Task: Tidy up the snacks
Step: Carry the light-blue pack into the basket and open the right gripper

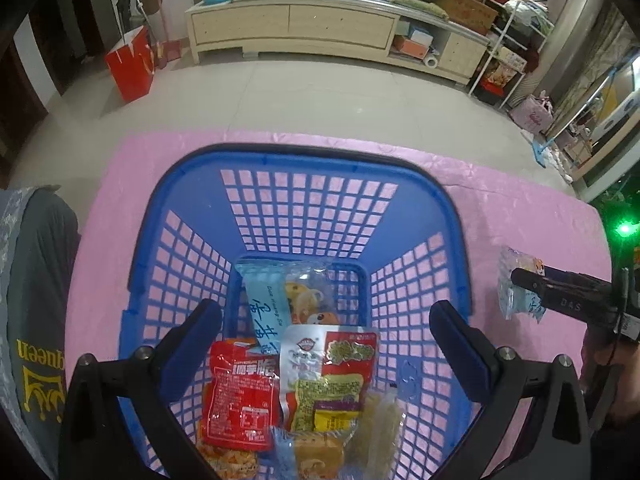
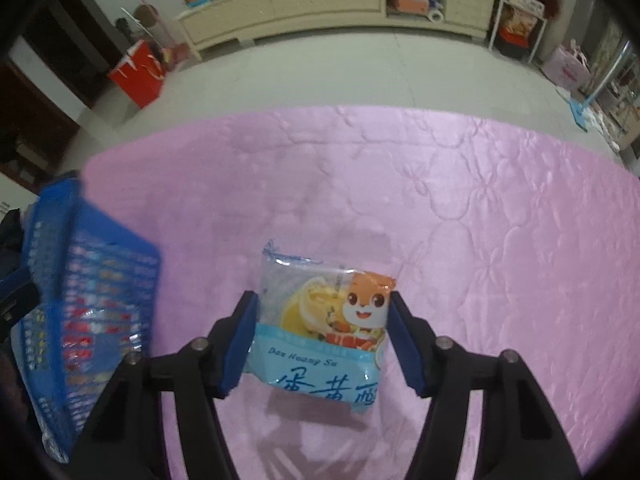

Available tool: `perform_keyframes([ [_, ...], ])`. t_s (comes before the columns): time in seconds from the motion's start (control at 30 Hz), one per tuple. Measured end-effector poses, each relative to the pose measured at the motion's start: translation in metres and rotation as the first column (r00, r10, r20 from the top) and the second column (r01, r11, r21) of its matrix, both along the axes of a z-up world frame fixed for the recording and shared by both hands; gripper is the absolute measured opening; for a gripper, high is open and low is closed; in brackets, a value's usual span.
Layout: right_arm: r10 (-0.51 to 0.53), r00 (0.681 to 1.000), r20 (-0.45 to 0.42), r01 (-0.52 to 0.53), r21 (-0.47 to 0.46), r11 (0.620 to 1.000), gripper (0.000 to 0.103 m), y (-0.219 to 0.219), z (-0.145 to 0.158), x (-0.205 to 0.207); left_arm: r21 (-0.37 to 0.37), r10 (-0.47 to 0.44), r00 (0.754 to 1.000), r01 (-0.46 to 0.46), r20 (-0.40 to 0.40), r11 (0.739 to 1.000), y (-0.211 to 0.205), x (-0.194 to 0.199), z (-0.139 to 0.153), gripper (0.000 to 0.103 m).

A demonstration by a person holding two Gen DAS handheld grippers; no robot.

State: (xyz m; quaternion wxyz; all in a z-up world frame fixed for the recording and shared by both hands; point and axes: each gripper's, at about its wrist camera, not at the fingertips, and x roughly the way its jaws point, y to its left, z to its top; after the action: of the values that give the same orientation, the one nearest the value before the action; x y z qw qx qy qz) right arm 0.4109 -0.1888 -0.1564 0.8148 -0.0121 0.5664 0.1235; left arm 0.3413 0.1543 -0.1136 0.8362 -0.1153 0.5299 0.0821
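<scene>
A blue plastic basket [image 1: 304, 152] stands on the pink cloth and holds several snack packets, among them a red one [image 1: 240, 396], a light blue one [image 1: 268, 304] and a white, red and yellow one [image 1: 332, 376]. My left gripper [image 1: 324, 312] hangs open over the basket with nothing between its fingers. My right gripper [image 2: 324, 304] is shut on a light blue egg-yolk pastry packet [image 2: 320, 328] with a cartoon animal on it; both pads press its sides and its shadow falls on the cloth below. The left wrist view shows that packet [image 1: 516, 268] to the right of the basket. The basket [image 2: 92, 264] lies left of my right gripper.
A pink quilted cloth [image 2: 480, 220] covers the table, whose far edge drops to a tiled floor. A person's grey garment [image 1: 36, 320] is at the left of the basket. A red paper bag [image 1: 130, 64] and a long low cabinet [image 1: 320, 28] stand far off.
</scene>
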Motion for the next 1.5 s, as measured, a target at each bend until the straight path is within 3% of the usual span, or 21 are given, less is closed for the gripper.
perform_keyframes([
  [0.4, 0.138, 0.982, 0.131, -0.147, 0.062, 0.987, 0.068, 0.046, 0.086, -0.061, 0.0, -0.018, 0.996, 0.018, 0.09, 1.0, 0.008, -0.049, 0.044, 0.103],
  [0.57, 0.217, 0.963, 0.161, -0.224, 0.026, 0.974, 0.068, 0.091, 0.097, -0.068, 0.038, -0.048, 0.992, 0.044, 0.115, 0.998, 0.02, -0.071, 0.057, 0.103],
  [0.73, 0.295, 0.94, 0.172, -0.308, 0.05, 0.95, 0.068, 0.132, 0.104, -0.075, 0.075, -0.064, 0.989, 0.055, 0.135, 0.996, 0.032, -0.09, 0.065, 0.103],
  [1.1, 0.41, 0.902, 0.139, -0.414, 0.0, 0.91, 0.068, 0.212, 0.074, -0.068, 0.081, -0.031, 0.989, 0.019, 0.146, 0.997, 0.072, -0.105, 0.058, 0.103],
  [1.23, 0.413, 0.904, 0.109, -0.415, -0.003, 0.91, 0.068, 0.227, 0.062, -0.059, 0.104, -0.023, 0.989, 0.008, 0.144, 0.995, 0.086, -0.105, 0.05, 0.103],
  [1.5, 0.405, 0.912, 0.066, -0.405, -0.02, 0.914, 0.069, 0.234, 0.034, -0.046, 0.07, -0.017, 0.992, 0.009, 0.122, 0.997, 0.095, -0.095, 0.028, 0.103],
])
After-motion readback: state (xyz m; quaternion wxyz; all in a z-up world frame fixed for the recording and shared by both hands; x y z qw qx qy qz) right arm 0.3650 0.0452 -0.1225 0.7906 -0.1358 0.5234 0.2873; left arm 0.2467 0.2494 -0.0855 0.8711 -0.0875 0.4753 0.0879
